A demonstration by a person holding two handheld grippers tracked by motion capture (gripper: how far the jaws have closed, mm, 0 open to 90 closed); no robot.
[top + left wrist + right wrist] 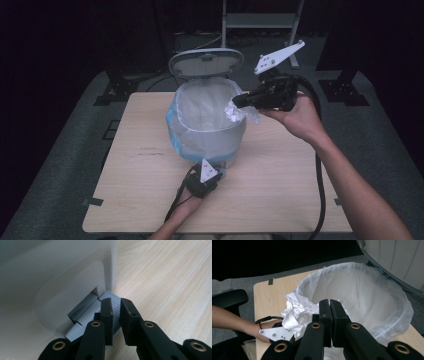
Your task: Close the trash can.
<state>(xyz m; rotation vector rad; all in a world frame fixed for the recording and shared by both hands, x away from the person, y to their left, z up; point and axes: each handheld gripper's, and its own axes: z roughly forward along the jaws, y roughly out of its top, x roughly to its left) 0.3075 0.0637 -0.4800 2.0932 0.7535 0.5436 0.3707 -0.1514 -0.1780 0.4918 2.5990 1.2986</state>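
A: Right gripper (pixel 329 305), status?

B: Jaws pressed together, pinching crumpled white paper (pixel 295 312). The wad bulges out to one side of the fingertips, held over the rim of the lined bin (pixel 207 125); the bin's mouth lies just beyond the tips.

A: Bin lid (pixel 206 62)?

B: Standing up, open, behind the bag.

A: Left gripper (pixel 117 305)?

B: Low at the bin's base. Jaws a narrow gap apart, holding nothing, tips resting on the grey ribbed pedal (pixel 113 302); bare wooden table (pixel 170 285) beside them.
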